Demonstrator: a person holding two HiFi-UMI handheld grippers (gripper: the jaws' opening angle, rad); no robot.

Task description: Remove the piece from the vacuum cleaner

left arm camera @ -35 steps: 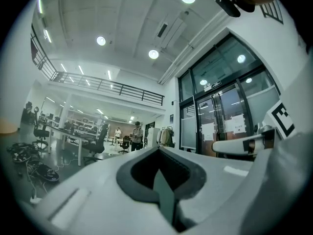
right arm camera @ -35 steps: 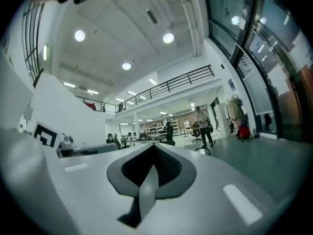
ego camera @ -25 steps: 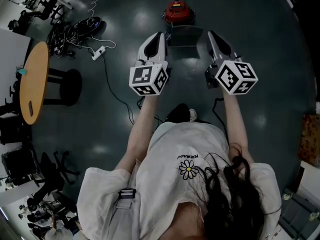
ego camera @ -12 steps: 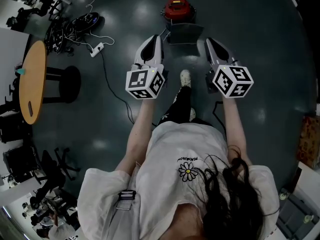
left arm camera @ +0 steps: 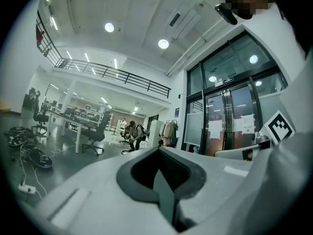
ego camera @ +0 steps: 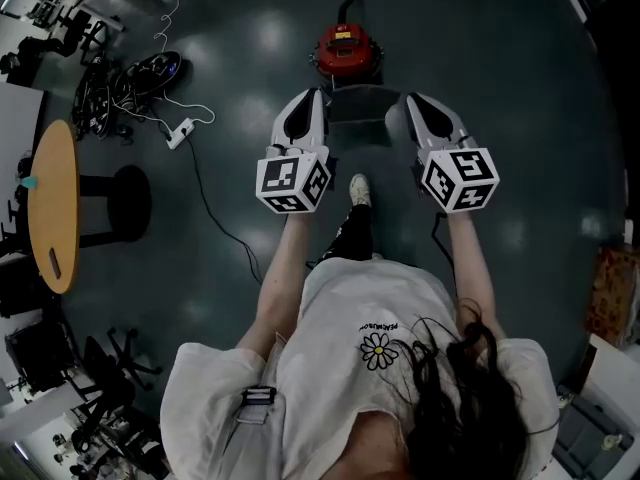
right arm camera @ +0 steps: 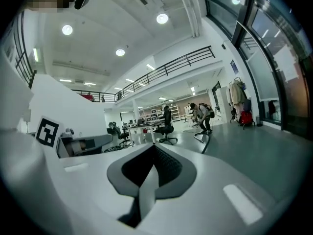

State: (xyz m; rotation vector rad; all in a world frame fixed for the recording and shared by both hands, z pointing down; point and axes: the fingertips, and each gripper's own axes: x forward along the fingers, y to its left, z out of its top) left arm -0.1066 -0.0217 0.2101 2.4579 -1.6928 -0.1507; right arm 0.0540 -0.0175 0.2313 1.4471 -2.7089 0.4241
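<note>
Vacuum cleaner: red and round [ego camera: 345,48], on the dark floor [ego camera: 520,88], straight ahead of the person.
Piece: a dark flat part [ego camera: 360,105] lies just in front of the red body. It may be joined to it, but that is hard to tell from up here.
Left gripper [ego camera: 313,98]: held out level, jaws shut tight with nothing between them. From above it is just left of the dark part.
Right gripper [ego camera: 410,105]: jaws also shut tight and empty, just right of the dark part.
Person: one shoe [ego camera: 358,190] out front, below the two grippers.
Off to the left: a round wooden table [ego camera: 50,203], a white power strip [ego camera: 180,131], a pile of cables [ego camera: 125,78].
</note>
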